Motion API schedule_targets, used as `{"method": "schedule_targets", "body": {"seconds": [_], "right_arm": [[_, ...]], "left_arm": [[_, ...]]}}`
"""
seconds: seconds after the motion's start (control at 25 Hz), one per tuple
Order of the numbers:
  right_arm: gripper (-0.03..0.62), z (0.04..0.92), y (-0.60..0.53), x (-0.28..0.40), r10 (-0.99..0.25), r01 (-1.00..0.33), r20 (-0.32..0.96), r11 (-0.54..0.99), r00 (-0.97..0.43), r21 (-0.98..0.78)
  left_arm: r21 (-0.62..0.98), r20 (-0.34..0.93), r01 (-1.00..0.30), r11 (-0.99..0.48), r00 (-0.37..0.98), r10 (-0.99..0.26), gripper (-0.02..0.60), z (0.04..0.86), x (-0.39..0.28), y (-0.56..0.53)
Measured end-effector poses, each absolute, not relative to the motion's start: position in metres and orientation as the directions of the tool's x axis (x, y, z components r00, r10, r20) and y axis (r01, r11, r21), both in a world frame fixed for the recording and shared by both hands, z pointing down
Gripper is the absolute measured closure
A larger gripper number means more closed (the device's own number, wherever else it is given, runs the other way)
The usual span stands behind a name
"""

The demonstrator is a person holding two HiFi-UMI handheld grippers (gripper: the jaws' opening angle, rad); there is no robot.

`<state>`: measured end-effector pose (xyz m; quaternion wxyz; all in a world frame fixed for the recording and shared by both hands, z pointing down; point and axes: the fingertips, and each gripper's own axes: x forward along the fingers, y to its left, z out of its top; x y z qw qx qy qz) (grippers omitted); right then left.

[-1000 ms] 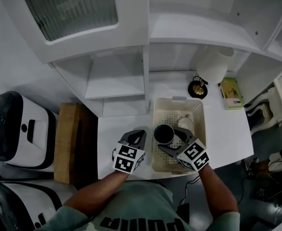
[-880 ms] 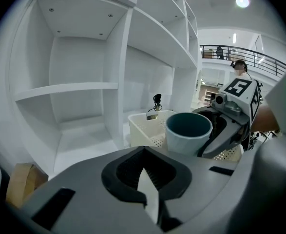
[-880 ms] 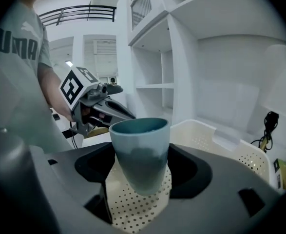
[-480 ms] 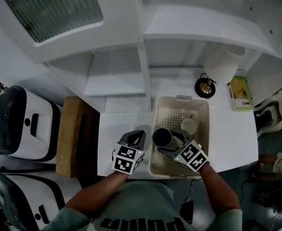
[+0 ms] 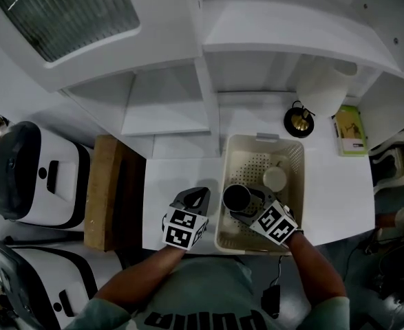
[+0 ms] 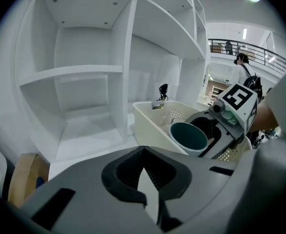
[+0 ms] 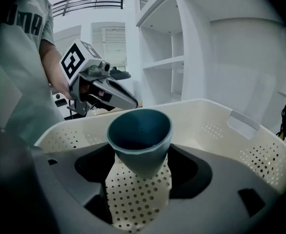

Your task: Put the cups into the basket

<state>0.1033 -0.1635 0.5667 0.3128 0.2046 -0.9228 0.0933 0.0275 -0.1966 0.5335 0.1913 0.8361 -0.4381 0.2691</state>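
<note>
The right gripper's (image 5: 246, 201) grey fingers (image 7: 216, 177) are clenched on a dark teal round cup (image 7: 139, 133), held inside the cream perforated plastic basket (image 7: 220, 112) above its floor. A small white cup (image 5: 274, 178) sits deeper in that basket. The left gripper's (image 6: 143, 152) fingers (image 6: 84, 189) are pressed together on nothing, just left of the basket, over the white table (image 5: 181, 174). White shelving (image 5: 167, 108) rises behind the basket.

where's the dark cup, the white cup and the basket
dark cup (image 7: 139, 130): right gripper view, on the inside of its mouth.
white cup (image 5: 274, 178): head view, on its top.
basket (image 5: 251, 163): head view, on the bare perforated floor.
</note>
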Motion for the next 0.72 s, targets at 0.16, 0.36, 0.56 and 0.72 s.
{"method": "schedule_targets", "body": {"seconds": [0.16,0.36,0.56,0.72], "right_arm": [[0.241,0.578,-0.159,0.106,-0.312,-0.43,0.644,0.903,-0.699,-0.029],[0.241,0.586,-0.156,0.109,-0.306,-0.436,0.657,0.899,-0.689,-0.038],[0.241,0.588,-0.156,0.114,-0.306,-0.446,0.653,0.894,-0.693,-0.054],[0.241,0.59,-0.156,0.116,-0.319,-0.461,0.655,0.886,-0.685,-0.05]], "left_arm": [[0.088,0.619,-0.834,-0.545,0.474,-0.626,0.574,0.535,0.027,-0.194],[0.095,0.617,-0.83,-0.55,0.483,-0.622,0.574,0.536,0.03,-0.191],[0.105,0.613,-0.825,-0.555,0.493,-0.617,0.574,0.535,0.032,-0.186],[0.118,0.608,-0.819,-0.561,0.506,-0.612,0.574,0.535,0.034,-0.182]]}}
